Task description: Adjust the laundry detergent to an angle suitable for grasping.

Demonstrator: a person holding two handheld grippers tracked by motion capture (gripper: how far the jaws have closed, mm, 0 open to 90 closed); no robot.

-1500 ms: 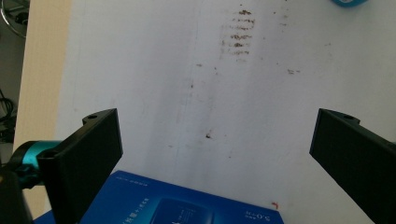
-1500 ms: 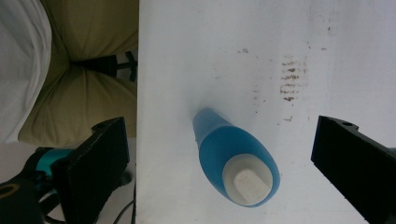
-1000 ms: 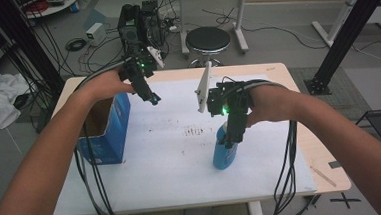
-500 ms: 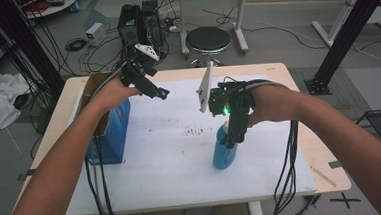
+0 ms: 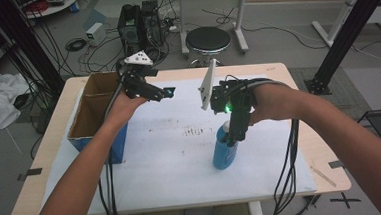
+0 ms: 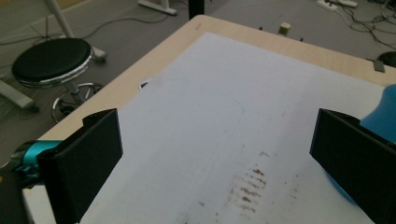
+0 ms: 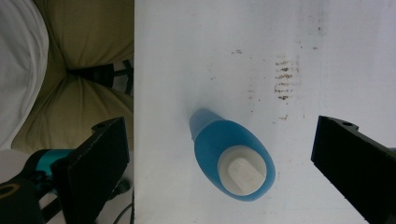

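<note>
High view: my right hand-held gripper [image 5: 234, 135] hangs straight over the blue bottle [image 5: 224, 150], which stands upright on the white surface [image 5: 171, 158] near its front right. Right gripper view: jaws spread wide to either side of the bottle's white cap [image 7: 242, 171], touching nothing. Left hand-held gripper [image 5: 163, 93] is up beside the cardboard box [image 5: 86, 121], jaws apart, empty. My read: grasp not yet made; descent, closing and lift all remain.

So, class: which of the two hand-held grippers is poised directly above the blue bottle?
The right hand-held gripper: it points straight down over the upright blue bottle, jaws open either side of its white cap. The left hand-held gripper is beside the cardboard box.
</note>
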